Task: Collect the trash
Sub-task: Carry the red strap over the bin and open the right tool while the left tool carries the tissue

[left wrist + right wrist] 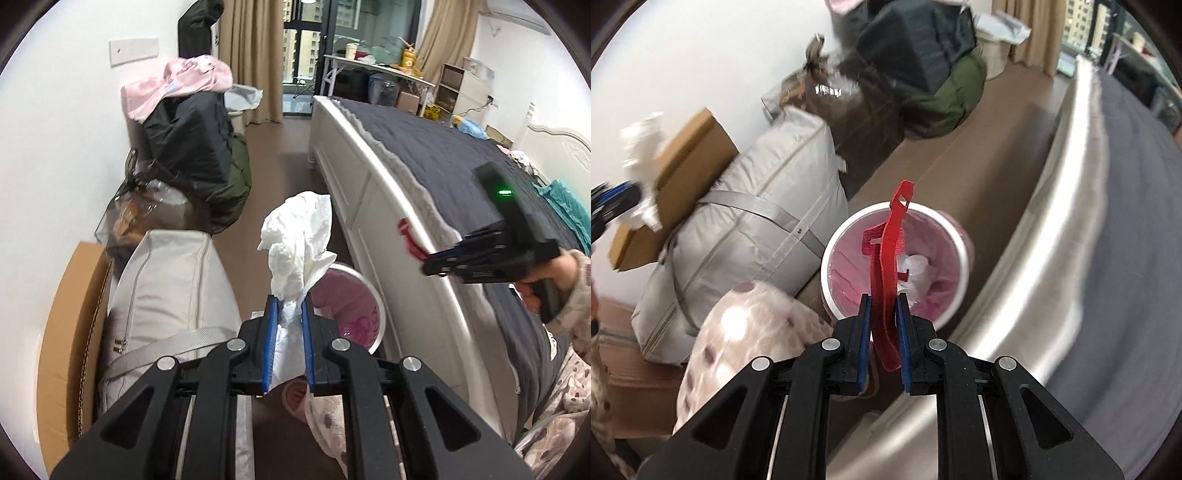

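The left tongs point(289, 306) are clamped on a crumpled white tissue point(299, 240), which sticks up and forward from between the blue pads point(269, 343); the tool points level along the strip of brown floor point(280, 158) between the bed point(369, 206) and the bags against the wall. Just beyond and below the tissue sits the white bin point(373, 306) with its pink liner, standing on the floor beside the bed's white side panel. The right tongs point(882, 314) are closed on a red strap point(890, 258), held upright with its slotted end at the top, and are tilted downward so that the strap hangs directly over the mouth of the bin point(834, 236); a bit of white plastic lies inside on the liner. In the left view the right tongs point(424, 262) reach in from the right edge over the bed rail, gripped by a hand point(569, 273) in a patterned sleeve, with the red strap showing at the tip. A grey zipped bag point(746, 229) lies to the left of the bin, with a cardboard box point(687, 177) behind it against the wall, and a knee in spotted pyjamas point(746, 332) is near the bin's left side.
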The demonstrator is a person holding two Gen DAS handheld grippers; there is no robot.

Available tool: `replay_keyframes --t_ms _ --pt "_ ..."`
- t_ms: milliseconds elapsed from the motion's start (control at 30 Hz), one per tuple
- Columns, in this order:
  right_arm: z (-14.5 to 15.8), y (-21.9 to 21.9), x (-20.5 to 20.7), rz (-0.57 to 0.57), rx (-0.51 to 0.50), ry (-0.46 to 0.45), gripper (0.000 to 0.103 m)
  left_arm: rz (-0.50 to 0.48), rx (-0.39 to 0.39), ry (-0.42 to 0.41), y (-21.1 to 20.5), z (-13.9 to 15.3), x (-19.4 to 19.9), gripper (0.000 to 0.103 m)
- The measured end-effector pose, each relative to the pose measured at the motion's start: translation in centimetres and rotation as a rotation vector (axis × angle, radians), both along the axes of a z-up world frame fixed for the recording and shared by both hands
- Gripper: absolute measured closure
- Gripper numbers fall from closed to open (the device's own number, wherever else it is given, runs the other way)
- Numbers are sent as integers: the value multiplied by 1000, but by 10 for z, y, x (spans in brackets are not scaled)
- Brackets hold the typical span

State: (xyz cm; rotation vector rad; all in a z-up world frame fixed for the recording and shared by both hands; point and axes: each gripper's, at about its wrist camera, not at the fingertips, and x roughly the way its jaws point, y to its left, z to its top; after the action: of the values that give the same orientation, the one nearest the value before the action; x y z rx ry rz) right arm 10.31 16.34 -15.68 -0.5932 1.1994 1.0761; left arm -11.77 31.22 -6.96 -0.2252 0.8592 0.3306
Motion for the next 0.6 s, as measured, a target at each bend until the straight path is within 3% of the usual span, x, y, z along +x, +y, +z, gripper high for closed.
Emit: replay_keyframes --t_ms 200,300,400,433,600 --pt "-71 57 2 27 -107 44 90 38 -20 -12 12 -4 -9 91" --pt "-107 79 2 43 -170 13 87 59 -35 -21 17 -6 -12 91" --pt "-119 86 -4 79 -210 -87 33 72 -47 -21 18 -8 -15 91" --pt "-119 87 -8 98 -209 -136 24 73 -48 -15 19 -10 -14 91" --pt "-92 79 -12 128 -122 -162 16 62 -58 -6 21 -14 -7 91"
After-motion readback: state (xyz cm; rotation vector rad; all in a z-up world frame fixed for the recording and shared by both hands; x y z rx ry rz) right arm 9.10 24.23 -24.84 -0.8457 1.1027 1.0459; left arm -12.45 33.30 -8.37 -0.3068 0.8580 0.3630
